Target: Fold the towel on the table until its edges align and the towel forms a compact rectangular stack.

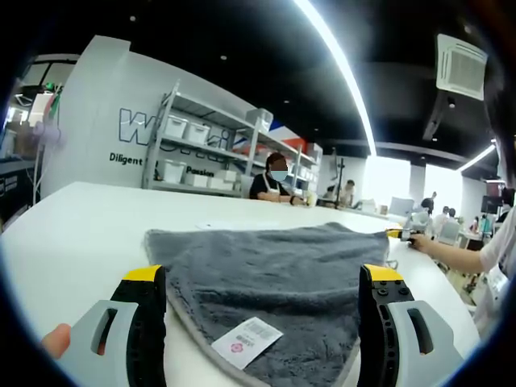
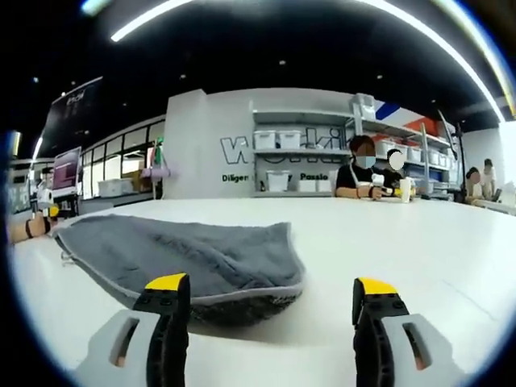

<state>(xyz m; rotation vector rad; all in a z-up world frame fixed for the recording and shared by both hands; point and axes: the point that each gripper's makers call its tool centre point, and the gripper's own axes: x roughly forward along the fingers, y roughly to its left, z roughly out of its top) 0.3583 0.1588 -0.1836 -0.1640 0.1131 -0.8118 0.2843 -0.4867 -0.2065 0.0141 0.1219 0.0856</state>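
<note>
- Left gripper view: a grey towel [image 1: 274,278] lies on a white surface [image 1: 81,234], filling the centre and lower middle of the frame. It looks doubled over, with a pale stitched border along its near edge.
- A white label [image 1: 247,341] with printed marks sits on the towel's near corner, at the bottom centre of the frame.
- The left hand-held gripper [image 1: 262,310] rises from the bottom of the frame, its two grey jaws tipped in yellow and black. The jaws are spread wide and released, one at each side of the towel's near corner, grasping nothing.
- A fingertip [image 1: 56,339] shows at the lower left, beside the left jaw.
- At the right edge of the frame, a person's arm [image 1: 451,251] reaches over the surface near the towel's far corner.
- In the background, at centre, a seated person [image 1: 272,181] faces a metal shelf [image 1: 201,145] stacked with white boxes, under a long ceiling light strip [image 1: 339,64].
- Right gripper view: the same towel [image 2: 177,254] lies at the left and centre of the frame, its rounded, folded edge nearest the camera.
- The right hand-held gripper [image 2: 270,302] rises from the bottom, jaws wide apart and released. The left jaw stands just before the towel's near edge; whether it touches is unclear. The right jaw is over bare surface [image 2: 403,242].
- Seated people [image 2: 363,173] and the shelves show at the upper right.
</note>
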